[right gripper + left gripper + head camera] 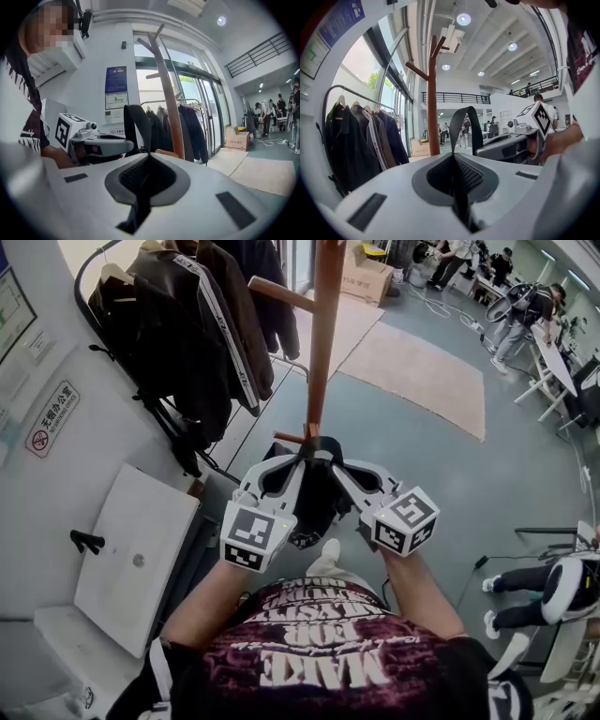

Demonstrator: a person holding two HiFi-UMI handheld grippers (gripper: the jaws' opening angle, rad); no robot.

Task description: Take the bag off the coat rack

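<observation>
The wooden coat rack stands straight ahead, with a short low peg just beyond my grippers. A black bag hangs below and between them, close to the pole. My left gripper is shut on the bag's black strap, which loops up from its jaws beside the pole. My right gripper is shut on the same strap, next to the pole. Whether the strap still rests on a peg is hidden.
A rail of dark jackets stands at the left, by the white wall. A white flat box lies at the lower left. A beige rug and a carton lie beyond. People stand at the far right.
</observation>
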